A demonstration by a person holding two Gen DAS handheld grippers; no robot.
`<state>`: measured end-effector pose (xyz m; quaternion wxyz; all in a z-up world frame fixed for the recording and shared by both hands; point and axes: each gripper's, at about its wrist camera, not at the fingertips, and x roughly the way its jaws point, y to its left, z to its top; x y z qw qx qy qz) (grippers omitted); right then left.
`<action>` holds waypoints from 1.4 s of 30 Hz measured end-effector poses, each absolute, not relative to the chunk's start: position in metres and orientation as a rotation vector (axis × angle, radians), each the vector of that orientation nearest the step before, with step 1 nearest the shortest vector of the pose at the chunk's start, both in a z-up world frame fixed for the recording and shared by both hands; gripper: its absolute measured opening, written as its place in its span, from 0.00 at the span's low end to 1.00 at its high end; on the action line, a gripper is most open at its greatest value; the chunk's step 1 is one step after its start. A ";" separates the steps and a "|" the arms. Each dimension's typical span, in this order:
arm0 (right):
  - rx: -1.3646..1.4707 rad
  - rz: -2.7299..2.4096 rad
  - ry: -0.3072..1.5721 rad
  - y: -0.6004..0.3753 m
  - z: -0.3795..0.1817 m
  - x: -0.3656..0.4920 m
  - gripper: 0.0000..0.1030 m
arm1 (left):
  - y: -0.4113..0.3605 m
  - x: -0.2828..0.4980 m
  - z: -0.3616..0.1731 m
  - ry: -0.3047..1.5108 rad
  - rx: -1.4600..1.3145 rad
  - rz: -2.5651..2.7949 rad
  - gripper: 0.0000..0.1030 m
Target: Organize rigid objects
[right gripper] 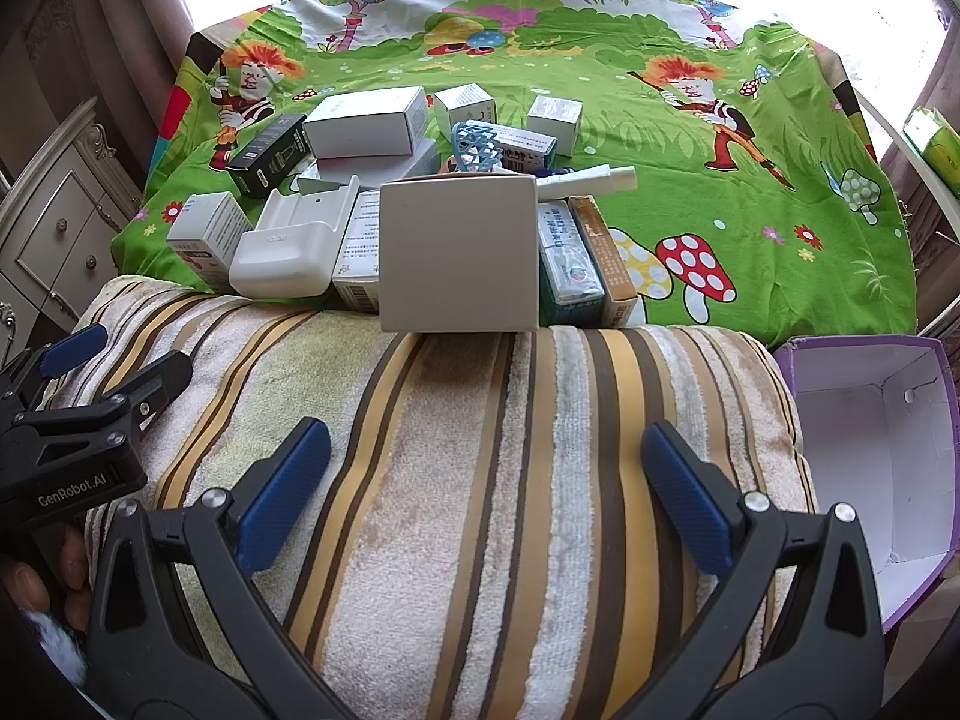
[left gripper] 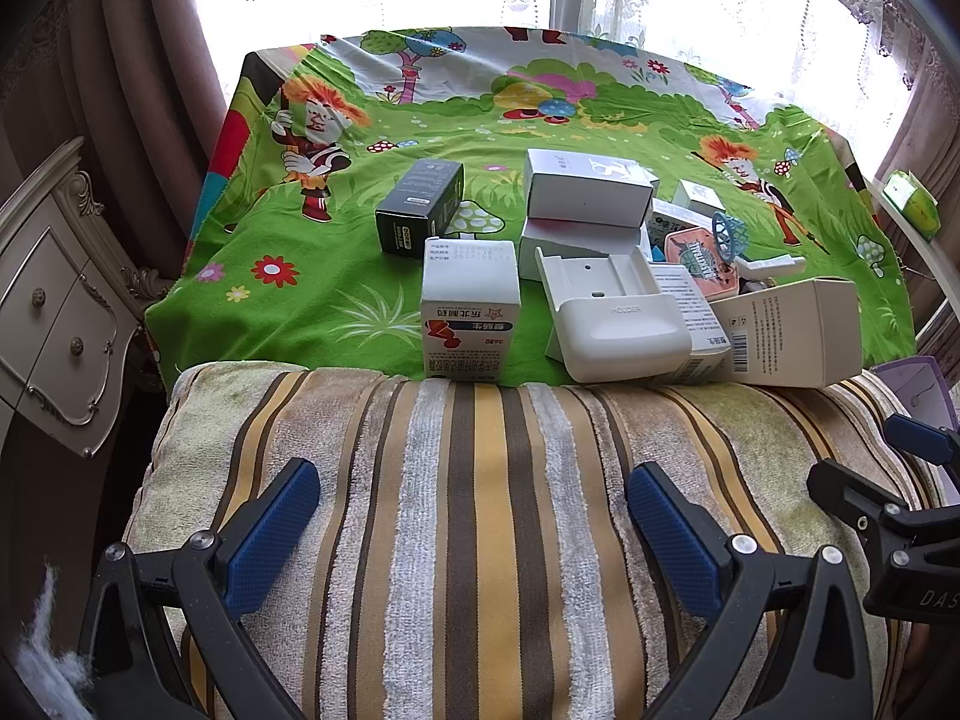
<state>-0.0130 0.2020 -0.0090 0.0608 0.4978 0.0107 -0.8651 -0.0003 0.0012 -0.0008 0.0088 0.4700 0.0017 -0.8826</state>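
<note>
Both grippers point(left gripper: 474, 516) point(right gripper: 486, 498) gape empty above striped towel point(right gripper: 480, 480), boxes point(right gripper: 459, 252) crowding its far edge.

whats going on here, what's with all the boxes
A person holds two tongs over a striped towel, both open and empty: left tongs, right tongs. Ahead, on a cartoon-print cloth, sits a jumble of small boxes and a white holder. An open purple box waits empty to the right. Nothing is picked up yet.

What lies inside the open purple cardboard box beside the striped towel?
The purple cardboard box shows only bare white walls and floor; its near corner is cut off by the right gripper.
</note>
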 end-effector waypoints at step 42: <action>1.495 -2.619 0.011 0.204 -0.007 -0.013 1.00 | 0.001 -0.001 0.006 0.028 1.449 -2.776 1.00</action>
